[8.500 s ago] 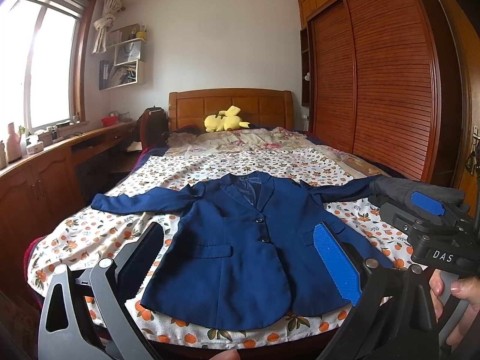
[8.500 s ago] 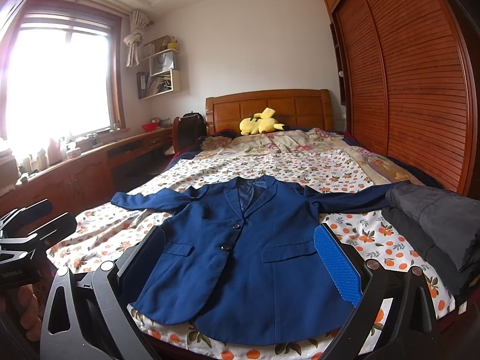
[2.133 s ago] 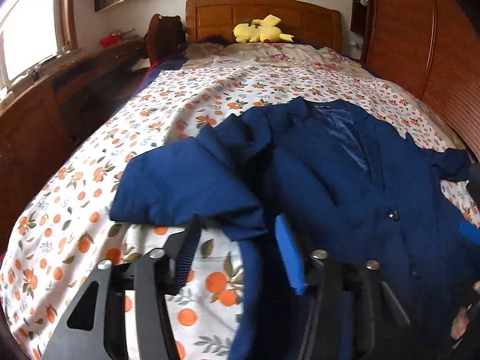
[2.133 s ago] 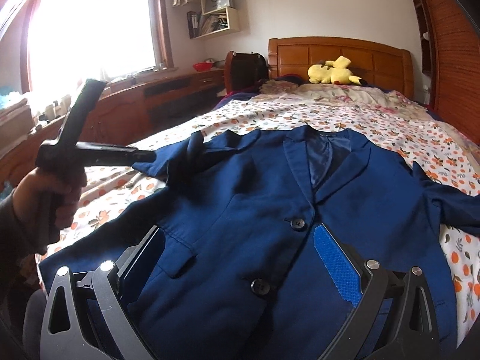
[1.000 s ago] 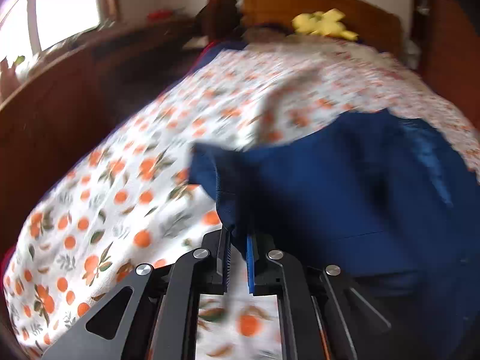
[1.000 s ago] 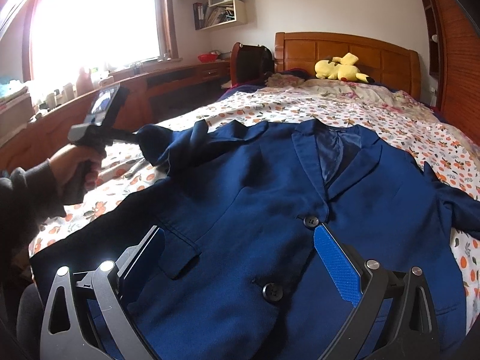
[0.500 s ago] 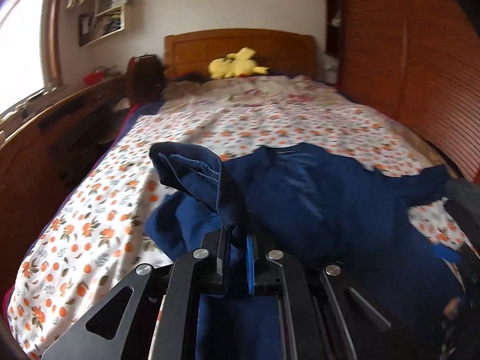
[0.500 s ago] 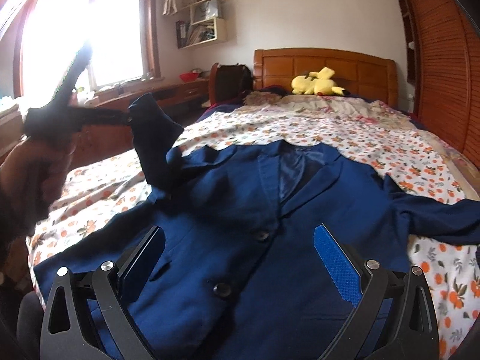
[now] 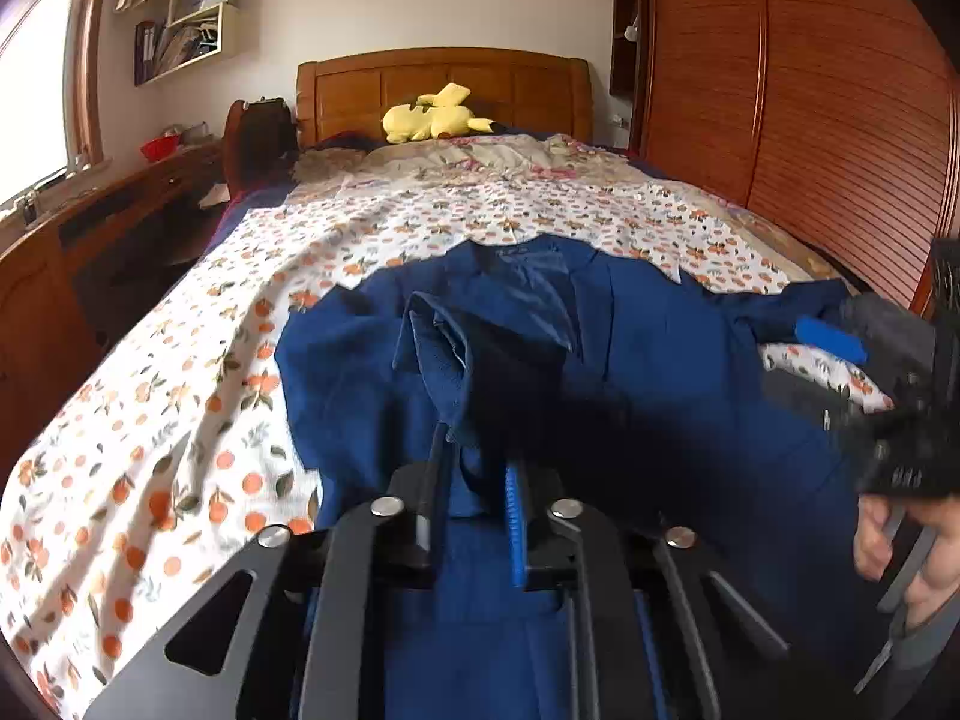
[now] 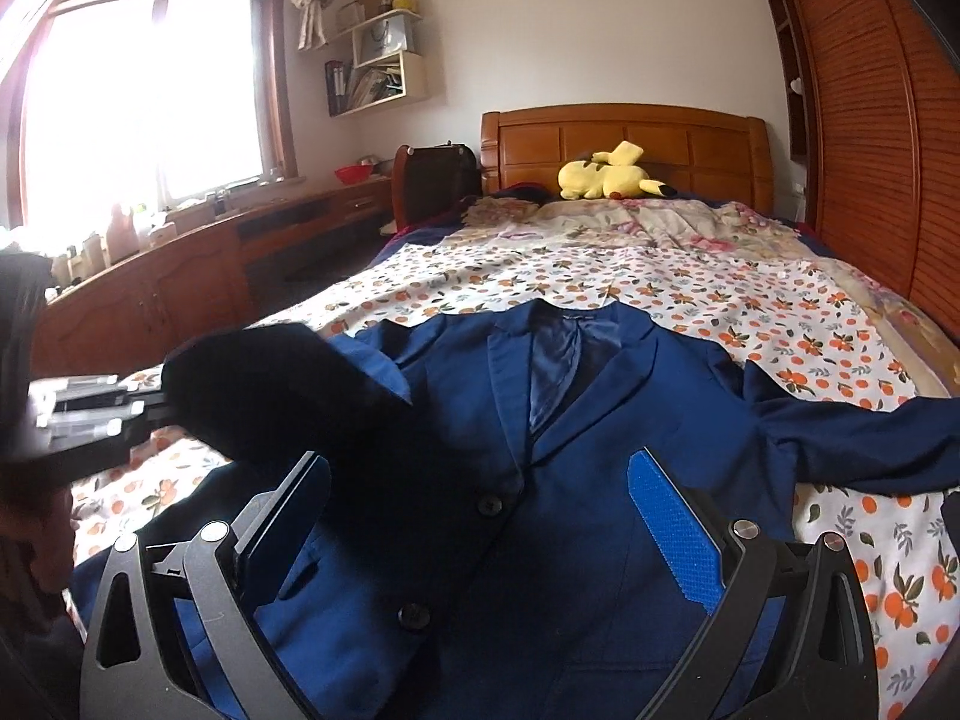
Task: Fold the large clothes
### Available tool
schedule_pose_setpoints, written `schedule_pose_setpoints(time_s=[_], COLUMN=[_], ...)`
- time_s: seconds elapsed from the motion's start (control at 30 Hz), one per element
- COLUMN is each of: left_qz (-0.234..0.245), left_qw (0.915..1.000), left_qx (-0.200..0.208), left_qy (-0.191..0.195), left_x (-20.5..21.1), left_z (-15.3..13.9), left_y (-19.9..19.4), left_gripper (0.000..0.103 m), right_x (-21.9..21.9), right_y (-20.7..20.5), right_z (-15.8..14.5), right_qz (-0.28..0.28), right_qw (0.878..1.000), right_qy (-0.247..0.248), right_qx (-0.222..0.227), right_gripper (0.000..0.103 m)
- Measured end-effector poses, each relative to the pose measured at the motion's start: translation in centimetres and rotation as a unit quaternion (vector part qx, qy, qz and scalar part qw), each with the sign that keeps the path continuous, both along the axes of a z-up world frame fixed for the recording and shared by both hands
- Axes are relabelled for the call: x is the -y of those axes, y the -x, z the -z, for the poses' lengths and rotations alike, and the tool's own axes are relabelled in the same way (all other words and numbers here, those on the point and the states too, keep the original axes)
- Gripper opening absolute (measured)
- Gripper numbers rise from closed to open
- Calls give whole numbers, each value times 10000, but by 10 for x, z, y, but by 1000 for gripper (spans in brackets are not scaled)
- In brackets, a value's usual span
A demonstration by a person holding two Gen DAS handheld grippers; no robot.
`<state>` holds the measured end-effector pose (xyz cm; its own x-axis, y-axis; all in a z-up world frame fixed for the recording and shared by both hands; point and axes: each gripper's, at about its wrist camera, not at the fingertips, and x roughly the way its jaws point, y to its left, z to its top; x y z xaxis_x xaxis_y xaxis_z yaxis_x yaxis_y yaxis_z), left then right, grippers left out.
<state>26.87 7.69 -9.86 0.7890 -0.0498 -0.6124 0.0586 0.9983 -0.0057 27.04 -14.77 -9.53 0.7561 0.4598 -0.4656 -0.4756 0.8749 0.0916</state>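
Note:
A navy blue jacket (image 10: pixel 600 480) lies face up and buttoned on the bed. Its left sleeve (image 9: pixel 444 348) is folded in over the chest. In the left wrist view my left gripper (image 9: pixel 474 462) has the sleeve's cuff between its jaws, which are opening, the cloth still filling the narrow gap. The right wrist view shows that gripper (image 10: pixel 90 420) at the left edge with the dark sleeve (image 10: pixel 270 390) raised from it. My right gripper (image 10: pixel 480 480) hangs open above the jacket's front buttons, holding nothing. The other sleeve (image 10: pixel 870 438) stretches out to the right.
The bed (image 9: pixel 150 420) has an orange-print sheet and a wooden headboard (image 10: pixel 624 144) with a yellow plush toy (image 10: pixel 606 177). A wooden desk (image 10: pixel 180 276) under the window runs along the left. A slatted wardrobe (image 9: pixel 810 120) stands at the right. A person's hand (image 9: pixel 900 552) holds the right gripper.
My left gripper has carried the sleeve from the left side of the bed in over the jacket's chest, and its jaws now stand a little wider. The right gripper rose slightly.

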Motion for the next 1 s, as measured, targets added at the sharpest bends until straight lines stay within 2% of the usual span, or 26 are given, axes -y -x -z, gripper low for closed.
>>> schedule_pose_setpoints(time_s=[0.1,0.27,0.33,0.4,0.47,0.57,0.63,1.0], left_qz=[-30,-86,-121,-169,-222,-333,-372,-560], left_qw=[10000,9999,9999,9998,9996,9989,9980,9961], left_qx=[-29,-17,24,115,199,304,507,681], left_qy=[79,59,41,4,-27,-88,-109,94], left_x=[-9,-17,-20,-22,-24,-26,-28,-57], left_z=[11,17,17,16,15,13,9,-7], left_y=[9,19,23,29,35,42,50,74], left_gripper=[27,28,33,49,60,89,99,101], right_x=[-4,-12,-15,-18,-21,-25,-29,-67], right_y=[-1,-2,-1,0,2,6,8,17], right_z=[1,7,8,10,11,13,15,4], right_qz=[-20,-54,-76,-119,-159,-234,-285,-645], right_qw=[10000,9998,9998,9997,9996,9994,9992,9970], right_qy=[65,165,191,202,218,258,294,435], right_qx=[-3,-41,-38,-35,-29,-14,-19,-25], right_gripper=[96,96,96,96,96,94,93,93])
